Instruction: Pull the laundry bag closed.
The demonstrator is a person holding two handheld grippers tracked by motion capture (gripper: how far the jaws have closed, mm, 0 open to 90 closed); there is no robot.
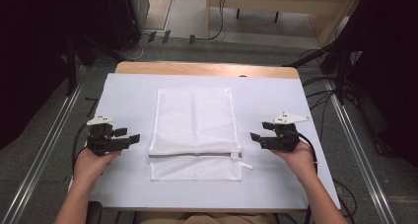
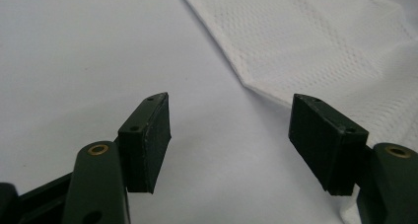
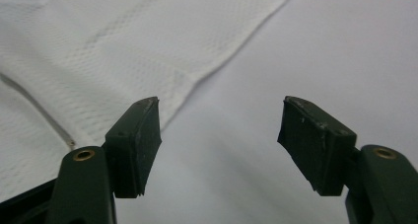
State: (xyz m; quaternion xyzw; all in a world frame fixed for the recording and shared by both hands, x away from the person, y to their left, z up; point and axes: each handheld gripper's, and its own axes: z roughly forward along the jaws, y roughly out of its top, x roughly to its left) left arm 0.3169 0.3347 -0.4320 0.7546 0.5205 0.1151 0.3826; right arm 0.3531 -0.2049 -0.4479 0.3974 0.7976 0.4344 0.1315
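High view, whole mesh bag [image 1: 193, 133] with zipper, both claws [image 1: 134, 139] [image 1: 256, 136] gaping, empty, flanking it

Mesh bag [image 2: 315, 41] cut off by frame edges (both gripper views).

We've got both forearms in from the bottom edge, spread wide apart. Left hand [image 1: 88, 161] holds the left gripper [image 1: 132, 137], jaws pointing inward, gaping wide with nothing between them. Right hand [image 1: 296, 155] holds the right gripper [image 1: 255, 136] mirrored, jaws pointing inward, also spread wide and empty. Both sit low, roughly level with each other
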